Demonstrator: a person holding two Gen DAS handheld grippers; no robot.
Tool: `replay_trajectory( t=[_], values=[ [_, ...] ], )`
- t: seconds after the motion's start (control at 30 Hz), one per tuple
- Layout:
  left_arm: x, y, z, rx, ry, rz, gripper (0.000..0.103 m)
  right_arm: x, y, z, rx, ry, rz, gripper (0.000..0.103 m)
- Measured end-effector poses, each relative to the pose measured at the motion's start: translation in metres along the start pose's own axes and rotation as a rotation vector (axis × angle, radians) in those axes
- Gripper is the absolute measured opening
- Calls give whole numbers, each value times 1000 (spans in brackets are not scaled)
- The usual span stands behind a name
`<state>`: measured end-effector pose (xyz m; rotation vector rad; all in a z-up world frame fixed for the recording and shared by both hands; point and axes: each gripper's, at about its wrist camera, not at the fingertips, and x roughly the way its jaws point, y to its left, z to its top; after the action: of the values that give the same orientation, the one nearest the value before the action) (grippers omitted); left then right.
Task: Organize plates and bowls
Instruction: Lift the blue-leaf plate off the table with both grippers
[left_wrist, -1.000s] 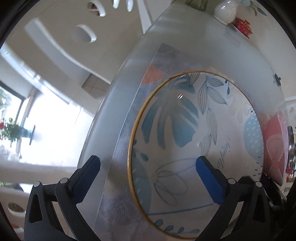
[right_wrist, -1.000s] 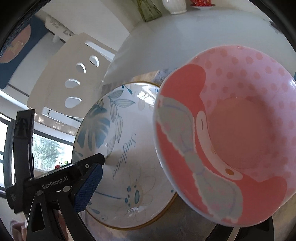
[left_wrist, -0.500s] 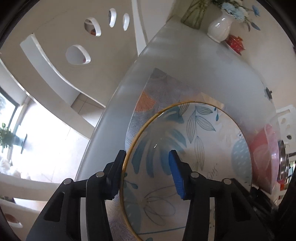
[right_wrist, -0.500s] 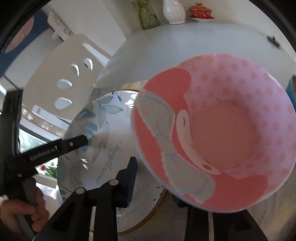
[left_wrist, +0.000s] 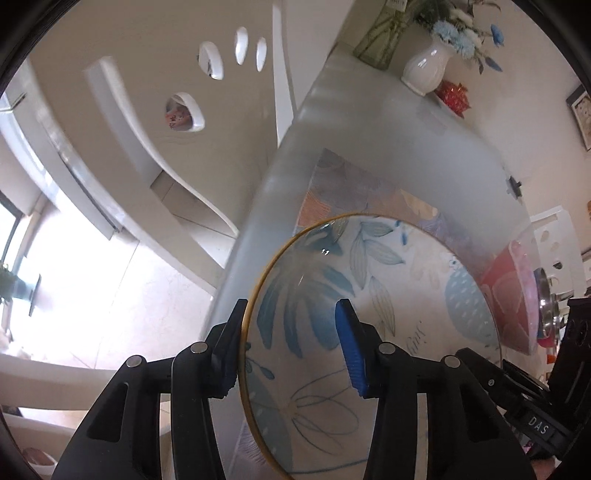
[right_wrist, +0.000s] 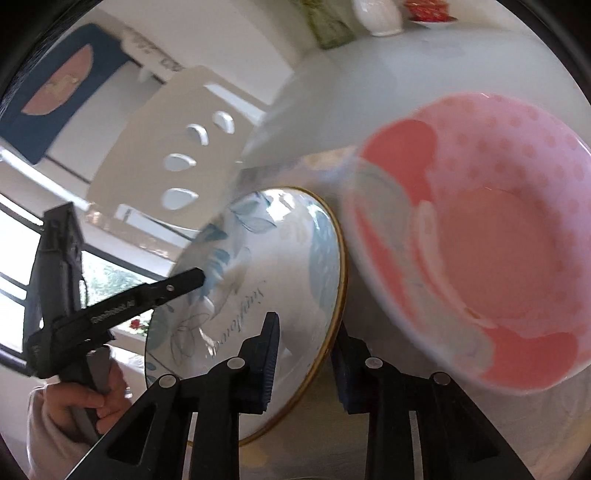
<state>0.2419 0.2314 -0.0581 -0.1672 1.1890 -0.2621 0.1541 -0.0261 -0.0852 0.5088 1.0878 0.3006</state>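
Honestly, both tools are clamped on the leaf-print plate (left_wrist: 369, 332) rim: left tool (left_wrist: 291, 347) on the far edge, right tool (right_wrist: 306, 363), jaws closing, on the side by the pink bowl (right_wrist: 476, 236). It's tilted up off the placemat (left_wrist: 354, 188). Glazed ceramic looks slick, stiff, breakable, so grip the rim.

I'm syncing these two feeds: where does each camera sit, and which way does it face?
Left wrist: on the left hand-held gripper, looking down its fingers at the blue-leaf, gold-rimmed ceramic plate they straddle; no hand shows.
Right wrist: on the right hand-held gripper, jaws closing astride the plate's other rim; facing the left one and the hand holding it.
Both share the plate and the pink dotted bowl.
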Motion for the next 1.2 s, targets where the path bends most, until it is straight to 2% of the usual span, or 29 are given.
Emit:
replay_trajectory(
  t=[0.1,0.17,0.37,0.7,0.9,1.2],
  values=[
    [-5,3,-3,11,0,-7,43,3,11,1,-35,9,0,24],
    [-4,1,-5,23,4,-22,43,1,9,-1,-29,4,31,23],
    [-12,-8,-10,52,-21,-61,42,-12,8,-9,-67,-5,42,21],
    [-45,-27,-27,77,-50,-63,43,-41,21,-15,-98,-20,56,21],
    [-65,-37,-48,92,-53,-71,42,-66,27,-27,-102,-22,59,21],
    [-113,-79,-91,124,-83,-104,42,-126,23,-57,-78,-41,83,21]
  ],
)
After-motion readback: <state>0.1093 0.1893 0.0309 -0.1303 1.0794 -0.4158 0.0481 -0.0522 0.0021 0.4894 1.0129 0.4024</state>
